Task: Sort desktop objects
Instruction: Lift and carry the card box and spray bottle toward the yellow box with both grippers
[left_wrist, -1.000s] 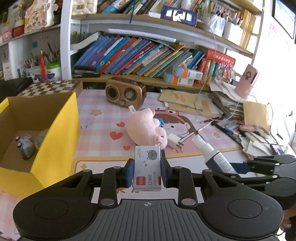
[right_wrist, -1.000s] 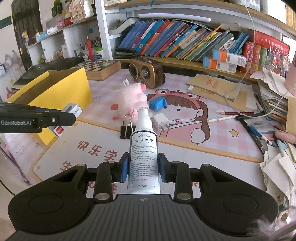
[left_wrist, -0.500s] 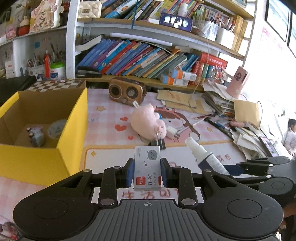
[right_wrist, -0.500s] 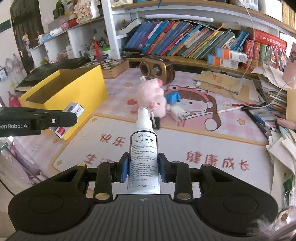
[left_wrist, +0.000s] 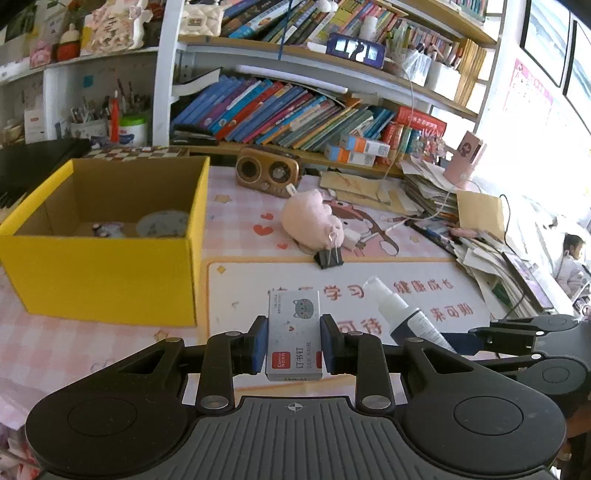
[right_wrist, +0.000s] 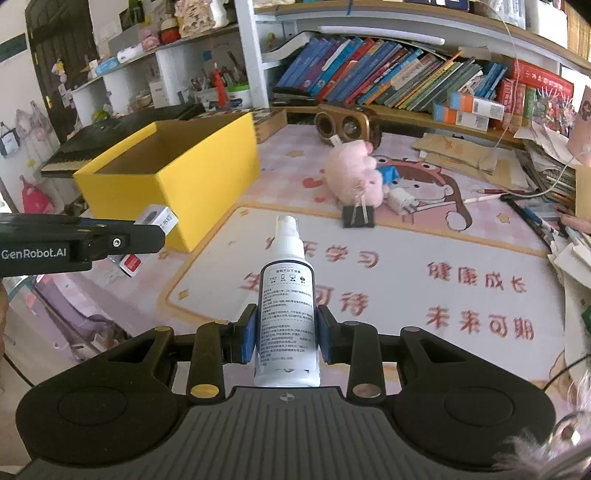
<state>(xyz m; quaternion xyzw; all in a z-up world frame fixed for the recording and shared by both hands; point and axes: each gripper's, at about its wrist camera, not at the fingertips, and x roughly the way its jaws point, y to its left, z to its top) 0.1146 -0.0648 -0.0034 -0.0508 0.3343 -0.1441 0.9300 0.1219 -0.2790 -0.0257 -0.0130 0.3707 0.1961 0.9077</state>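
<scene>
My left gripper (left_wrist: 294, 345) is shut on a small grey staple box (left_wrist: 294, 330) with a cat face and a red label, held above the desk mat. My right gripper (right_wrist: 287, 339) is shut on a white spray bottle (right_wrist: 287, 314), nozzle pointing away. Each gripper shows in the other's view: the bottle (left_wrist: 402, 317) at lower right, the staple box (right_wrist: 157, 219) at left. An open yellow box (left_wrist: 103, 236) stands at left with a small plate (left_wrist: 160, 223) and a little figure inside. A pink plush pig (left_wrist: 314, 221) and a black binder clip (left_wrist: 328, 256) lie mid-desk.
A brown retro speaker (left_wrist: 267, 171) sits by a shelf of leaning books (left_wrist: 280, 118). Paper stacks, pens and cables (left_wrist: 436, 206) crowd the right side. A white charger (right_wrist: 402, 199) lies beside the pig. A chessboard box (right_wrist: 269, 122) stands behind the yellow box.
Both grippers pulled back from the shelf, still gripping the staple box and bottle. The desk items now look farther away and the yellow box is more in front.
</scene>
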